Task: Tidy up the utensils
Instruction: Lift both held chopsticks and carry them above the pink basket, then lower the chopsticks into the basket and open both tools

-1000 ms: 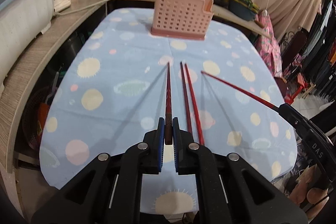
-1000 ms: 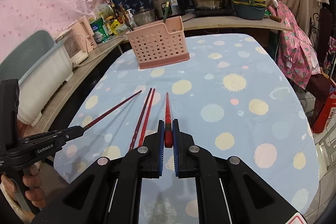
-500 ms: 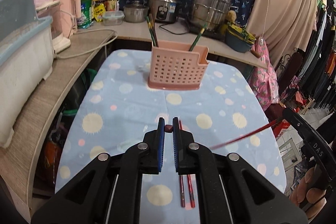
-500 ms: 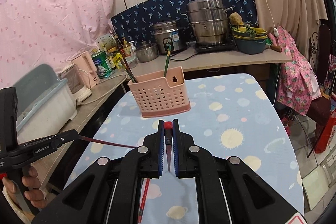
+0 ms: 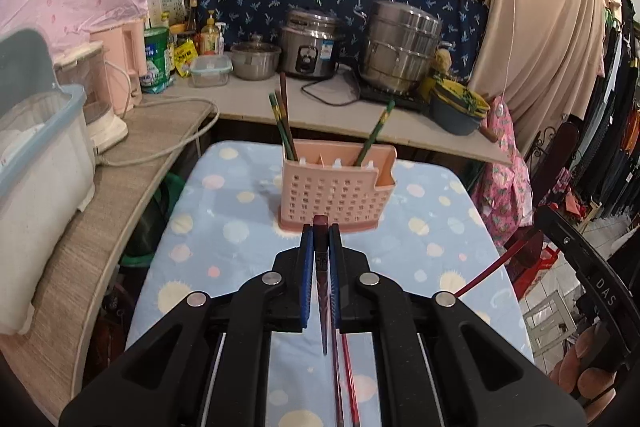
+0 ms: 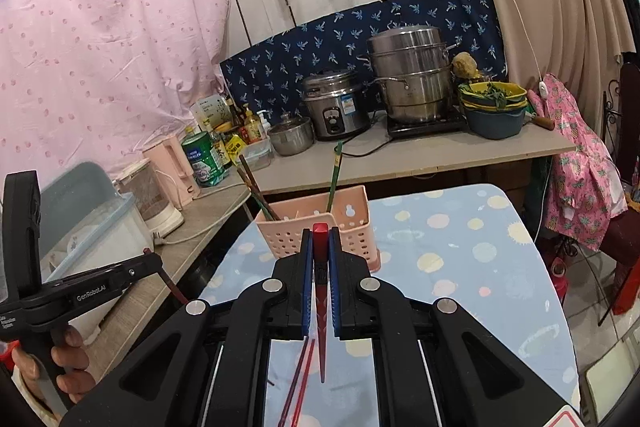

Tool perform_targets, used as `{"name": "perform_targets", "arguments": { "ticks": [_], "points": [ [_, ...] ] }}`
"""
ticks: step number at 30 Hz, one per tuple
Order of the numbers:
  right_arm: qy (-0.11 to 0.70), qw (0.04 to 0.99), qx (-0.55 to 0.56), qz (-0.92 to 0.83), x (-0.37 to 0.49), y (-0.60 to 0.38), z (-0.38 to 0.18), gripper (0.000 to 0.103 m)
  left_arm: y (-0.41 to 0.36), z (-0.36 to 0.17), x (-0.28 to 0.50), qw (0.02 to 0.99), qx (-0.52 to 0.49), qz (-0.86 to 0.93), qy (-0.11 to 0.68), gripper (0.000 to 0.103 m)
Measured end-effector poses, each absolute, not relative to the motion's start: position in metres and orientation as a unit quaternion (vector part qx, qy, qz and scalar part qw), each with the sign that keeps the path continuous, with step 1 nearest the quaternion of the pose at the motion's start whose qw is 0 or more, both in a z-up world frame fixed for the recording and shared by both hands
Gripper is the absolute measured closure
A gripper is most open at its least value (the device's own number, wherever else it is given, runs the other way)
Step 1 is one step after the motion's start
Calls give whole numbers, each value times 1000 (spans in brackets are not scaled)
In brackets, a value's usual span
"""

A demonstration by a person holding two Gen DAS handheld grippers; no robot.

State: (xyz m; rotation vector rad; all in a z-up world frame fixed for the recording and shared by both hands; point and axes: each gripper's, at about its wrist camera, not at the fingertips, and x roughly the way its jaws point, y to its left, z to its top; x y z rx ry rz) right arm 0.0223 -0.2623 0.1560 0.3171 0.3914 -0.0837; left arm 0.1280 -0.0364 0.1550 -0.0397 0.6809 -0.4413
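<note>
Two red chopsticks are off the tabletop, one in each of your grippers. Your left gripper (image 5: pixel 321 243) has its jaws clenched on a dark red chopstick (image 5: pixel 322 291), whose blunt end pokes up just past the blue pads while its thin tip hangs down toward the cloth. Your right gripper (image 6: pixel 320 247) grips a brighter red chopstick (image 6: pixel 319 303) the same way, blunt end up, tip down.

Two more red chopsticks (image 5: pixel 343 383) lie side by side on the cloth below your left gripper; the right wrist view catches only a short stretch of that pair (image 6: pixel 298 383). The pink holder (image 5: pixel 334 193) stands upright toward the far end of the tabletop, ahead of both grippers and apart from them. Only the left wrist view looks over its front rim to the dividers inside; two chopsticks lean out of its left end and a green one (image 5: pixel 374 133) out of the right part. The right wrist view shows the keyhole slot in its tall back wall (image 6: pixel 352 209).

A pale blue tablecloth (image 5: pixel 224 227) with yellow and pink spots covers the tabletop. Behind it a counter (image 6: pixel 440 151) carries a rice cooker (image 6: pixel 336 105), a stacked steel steamer (image 6: pixel 412 77), a lidded pot and bottles. A pink curtain (image 6: pixel 100 47) hangs to the left.
</note>
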Motion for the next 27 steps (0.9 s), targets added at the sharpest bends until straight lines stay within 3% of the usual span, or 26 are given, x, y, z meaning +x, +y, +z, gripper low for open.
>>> {"name": "perform_targets", "arguments": {
  "ticks": [17, 27],
  "points": [
    [111, 980, 161, -45, 120, -289, 245, 96, -57, 254, 216, 949, -63, -200, 234, 96],
    [110, 981, 149, -55, 180, -290, 256, 96, -72, 264, 261, 958, -63, -183, 210, 96]
  ]
}}
